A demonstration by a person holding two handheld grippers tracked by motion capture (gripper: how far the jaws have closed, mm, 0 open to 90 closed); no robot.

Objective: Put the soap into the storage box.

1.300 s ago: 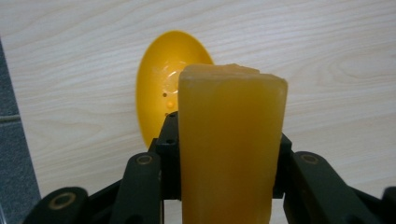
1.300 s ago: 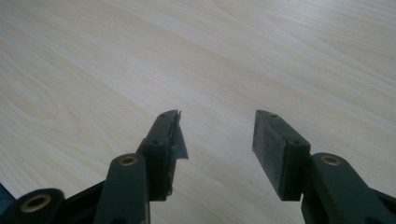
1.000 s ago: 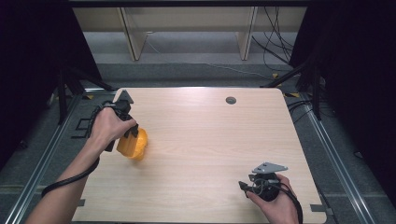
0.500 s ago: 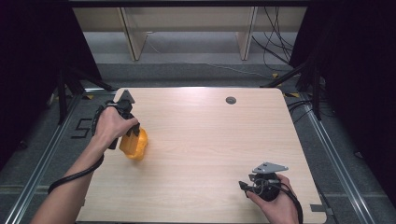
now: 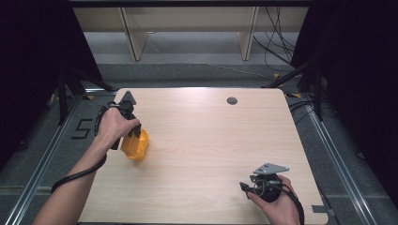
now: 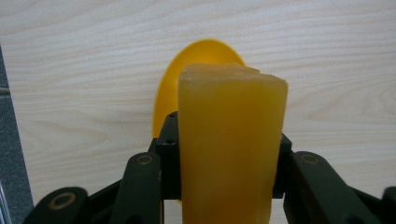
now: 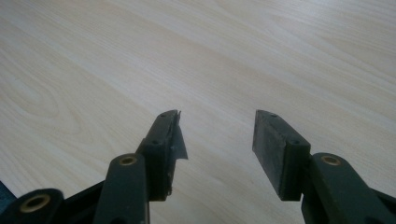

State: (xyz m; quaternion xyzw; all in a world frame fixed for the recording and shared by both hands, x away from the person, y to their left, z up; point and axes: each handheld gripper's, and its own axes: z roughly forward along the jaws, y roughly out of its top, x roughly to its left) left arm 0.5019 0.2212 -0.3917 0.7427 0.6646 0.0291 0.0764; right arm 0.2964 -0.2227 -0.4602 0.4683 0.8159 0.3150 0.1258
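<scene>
Left gripper [image 5: 133,140] clamped on translucent amber-orange block [image 6: 231,144], both jaws pressing its sides, held over yellow round plastic dish [image 6: 198,77] near left edge of pale wooden table [image 5: 211,140]. Right gripper [image 7: 217,140] spread wide, nothing between jaws, resting low at near right corner, well apart.

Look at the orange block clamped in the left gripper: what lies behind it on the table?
Behind the orange block, held in the left gripper, a yellow round plate shows on the wooden table. The block covers most of it, so whether anything lies on it cannot be seen.
</scene>
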